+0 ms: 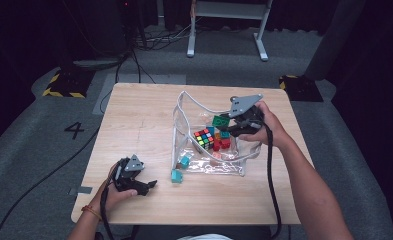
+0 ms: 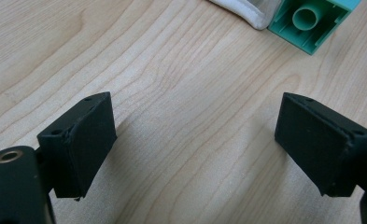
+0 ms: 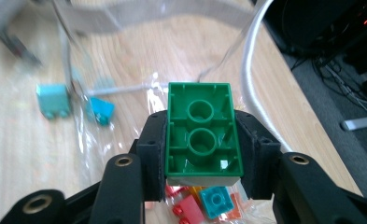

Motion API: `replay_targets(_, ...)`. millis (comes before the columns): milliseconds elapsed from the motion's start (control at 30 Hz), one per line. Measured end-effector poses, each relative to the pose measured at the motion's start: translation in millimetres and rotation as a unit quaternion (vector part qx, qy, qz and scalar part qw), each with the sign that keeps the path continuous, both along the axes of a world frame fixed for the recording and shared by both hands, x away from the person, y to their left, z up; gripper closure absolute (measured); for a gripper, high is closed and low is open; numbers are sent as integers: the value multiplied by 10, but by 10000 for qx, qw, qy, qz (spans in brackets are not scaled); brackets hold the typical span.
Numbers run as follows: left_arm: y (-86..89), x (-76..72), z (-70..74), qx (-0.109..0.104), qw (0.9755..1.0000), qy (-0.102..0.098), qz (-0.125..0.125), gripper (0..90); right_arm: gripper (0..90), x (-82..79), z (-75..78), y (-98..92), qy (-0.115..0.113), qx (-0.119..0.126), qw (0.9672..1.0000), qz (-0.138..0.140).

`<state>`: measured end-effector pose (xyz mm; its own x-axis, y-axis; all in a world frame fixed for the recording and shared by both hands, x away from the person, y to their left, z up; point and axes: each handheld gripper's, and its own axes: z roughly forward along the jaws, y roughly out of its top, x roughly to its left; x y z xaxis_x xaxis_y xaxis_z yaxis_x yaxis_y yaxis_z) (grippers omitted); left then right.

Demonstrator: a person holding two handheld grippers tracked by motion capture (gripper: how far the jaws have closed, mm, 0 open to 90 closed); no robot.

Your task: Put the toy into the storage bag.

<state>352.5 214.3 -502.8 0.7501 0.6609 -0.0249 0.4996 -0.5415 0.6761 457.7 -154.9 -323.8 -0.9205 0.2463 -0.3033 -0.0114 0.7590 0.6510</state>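
My right gripper (image 1: 227, 125) (image 3: 202, 144) is shut on a green two-stud brick (image 1: 220, 120) (image 3: 201, 130), holding it hollow side up above a clear plastic bag (image 1: 211, 160). A multicoloured puzzle cube (image 1: 203, 137), red bricks (image 1: 222, 144) (image 3: 187, 207) and a blue brick (image 1: 185, 161) (image 3: 101, 110) lie inside the bag. Just outside its near-left corner lies a teal brick (image 1: 176, 175) (image 2: 312, 21) (image 3: 52, 100). My left gripper (image 1: 150, 184) (image 2: 195, 135) rests low over the wooden table (image 1: 134, 115) near the front left, open and empty, pointing toward that teal brick.
The bag's white zip edge (image 1: 196, 102) (image 2: 246, 11) stands up in a loop at the back of the bag. The table's front edge is close to the left hand. Cables (image 1: 134, 60) and a white frame (image 1: 229, 25) are on the floor beyond the table.
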Motion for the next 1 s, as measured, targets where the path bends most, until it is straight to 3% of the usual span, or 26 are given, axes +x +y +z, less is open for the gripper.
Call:
replay_targets(233, 0, 0, 0, -1, 10000, 1, 1, 126, 588, 117, -146, 229, 186, -847, 9962, 47)
replay_targets(333, 0, -1, 0, 1, 10000, -1, 1, 126, 588, 176, -229, 308, 348, -1230, 9917, 141)
replay_targets(400, 0, -1, 0, -1, 10000, 0, 1, 126, 588, 193, -287, 342, 393, -1521, 9876, 68)
replay_targets(500, 0, -1, 0, 0, 10000, 0, 2, 126, 588, 212, -326, 332, 432, -1746, 9837, -51)
replay_targets(700, 0, 0, 0, 2, 10000, -2, 0, 126, 588, 232, -343, 198, 530, -2012, 9776, -313)
replay_targets(1000, 0, 0, 0, 0, 10000, -1, 1, 126, 588, 219, -256, -67, 629, -1989, 9767, -509)
